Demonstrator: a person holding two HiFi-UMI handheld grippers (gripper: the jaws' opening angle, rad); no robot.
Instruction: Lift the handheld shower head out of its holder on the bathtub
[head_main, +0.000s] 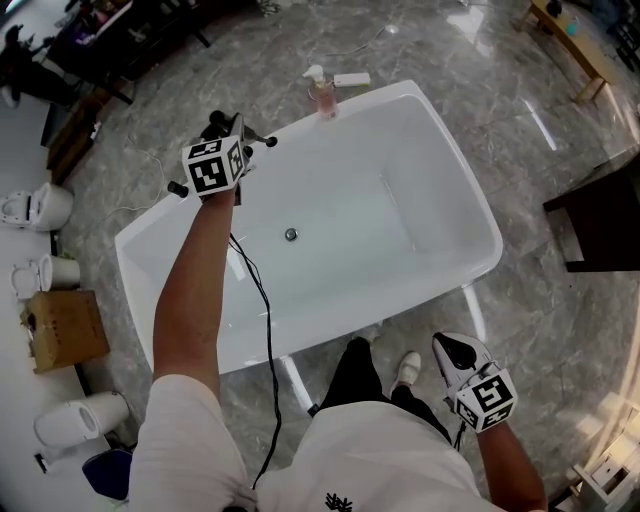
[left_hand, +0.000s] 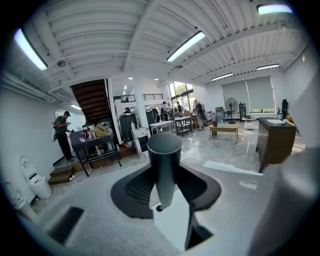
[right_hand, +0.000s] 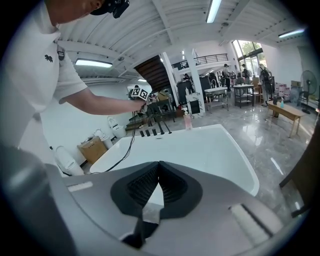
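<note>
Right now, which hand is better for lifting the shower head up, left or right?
Left. The left hand-held gripper is shut on the dark shower head handle over the bathtub's far rim. The right hand-held gripper is shut on nothing, down by the person's leg, outside the tub.

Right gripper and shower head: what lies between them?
The white bathtub, its basin bare except the drain, as the head view shows; the left gripper holds the shower head near the far rim.

One bathtub (head_main: 450, 215), one shower head (left_hand: 164, 170), one pump bottle (head_main: 322, 95), one cardboard box (head_main: 65, 328).
</note>
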